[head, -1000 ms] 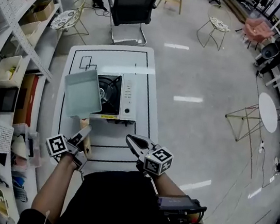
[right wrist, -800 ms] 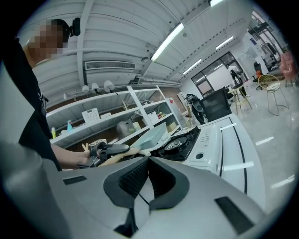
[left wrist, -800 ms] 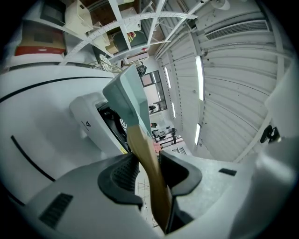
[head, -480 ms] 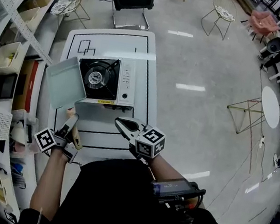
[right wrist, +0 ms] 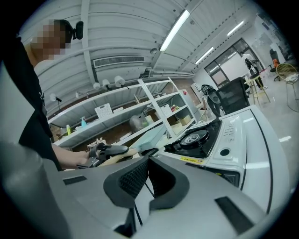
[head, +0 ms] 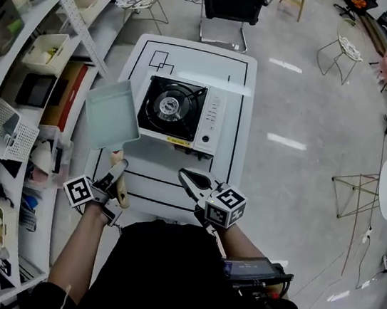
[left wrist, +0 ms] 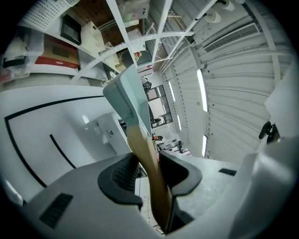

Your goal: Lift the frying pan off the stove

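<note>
Near us, our right claw (head: 189, 180) is closed up with nothing in it, so it gives no help. Our left claw (head: 114, 176) pinches the wooden handle (left wrist: 148, 163) of the pan from both sides. That one pinch is all that holds it.

The pan (head: 113, 113) is up in the air, off the stove (head: 182, 111) and just to its left, over the left edge of the table (head: 194, 55). We think its front may be heavy. It could dip or twist in the pinch, slip out, and fall to the floor.

Farther left stand the shelves (head: 46, 56). If we swing that way, the pan may bump them.
</note>
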Demonstrator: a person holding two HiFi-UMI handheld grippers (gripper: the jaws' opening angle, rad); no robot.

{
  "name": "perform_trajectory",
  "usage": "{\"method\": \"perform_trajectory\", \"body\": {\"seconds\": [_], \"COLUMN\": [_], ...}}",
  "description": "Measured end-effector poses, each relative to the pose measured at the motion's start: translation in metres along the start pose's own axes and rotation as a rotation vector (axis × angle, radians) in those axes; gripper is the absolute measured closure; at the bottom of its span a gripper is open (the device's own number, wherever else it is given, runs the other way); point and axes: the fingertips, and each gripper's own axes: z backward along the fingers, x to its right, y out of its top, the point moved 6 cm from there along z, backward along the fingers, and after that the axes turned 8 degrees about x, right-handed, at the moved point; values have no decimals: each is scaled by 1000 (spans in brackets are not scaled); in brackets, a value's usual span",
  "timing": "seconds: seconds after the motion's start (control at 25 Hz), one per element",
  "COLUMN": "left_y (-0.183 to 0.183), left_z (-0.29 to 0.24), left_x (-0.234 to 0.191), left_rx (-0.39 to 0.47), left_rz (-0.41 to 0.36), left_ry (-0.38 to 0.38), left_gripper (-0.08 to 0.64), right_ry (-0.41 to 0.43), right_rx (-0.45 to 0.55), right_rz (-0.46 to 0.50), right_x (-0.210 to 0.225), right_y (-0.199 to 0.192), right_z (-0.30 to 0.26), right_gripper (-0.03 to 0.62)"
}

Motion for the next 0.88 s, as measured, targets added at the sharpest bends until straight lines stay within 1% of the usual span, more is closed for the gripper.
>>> {"method": "perform_trajectory", "body": {"seconds": [0.24, 0.52, 0.88], "left_y": [0, -3, -6], "left_z": [21, 43, 66], "left_x": [-8, -11, -19], "left_rx": [58, 103, 159], "left_rz": [20, 44, 68], "left_ry": [15, 24, 36], "left_gripper": [420, 420, 419], "right_ry": [45, 101, 148], "right_rx": [-41, -64, -96], "right_rz": [15, 30, 36], "right_x": [-3, -7, -12], "right_y": [-6, -7, -13], "right_z": [-11, -23, -40], "right_gripper": [567, 567, 567]}}
